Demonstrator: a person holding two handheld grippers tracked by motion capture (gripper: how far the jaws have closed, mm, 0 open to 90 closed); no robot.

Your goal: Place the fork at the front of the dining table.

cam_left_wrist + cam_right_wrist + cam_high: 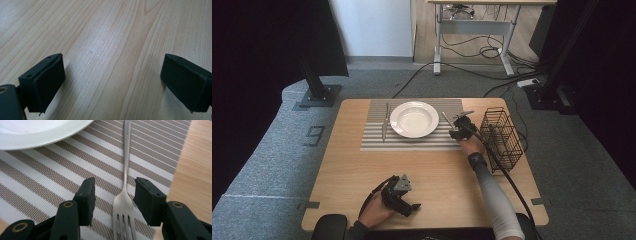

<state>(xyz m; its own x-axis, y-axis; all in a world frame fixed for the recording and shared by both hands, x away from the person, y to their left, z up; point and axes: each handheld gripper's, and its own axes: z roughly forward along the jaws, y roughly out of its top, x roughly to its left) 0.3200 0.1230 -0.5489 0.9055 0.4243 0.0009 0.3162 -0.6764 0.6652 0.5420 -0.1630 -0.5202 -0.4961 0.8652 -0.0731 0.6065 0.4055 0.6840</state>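
Note:
A silver fork (126,157) lies flat on the striped placemat (37,182), just right of the white plate (37,132). My right gripper (115,197) is open and low over the fork's tines, a jaw on each side and neither pad touching the metal. From above, the right gripper (456,130) sits at the placemat's right edge, beside the fork (446,119) and the plate (413,119). A knife (385,122) lies left of the plate. My left gripper (112,80) is open over bare wood, near the table's front edge (413,207).
A black wire basket (502,137) stands at the table's right edge, close behind my right hand. The placemat (377,142) covers the far middle of the wooden table (442,175). Cables trail from both grippers toward the person.

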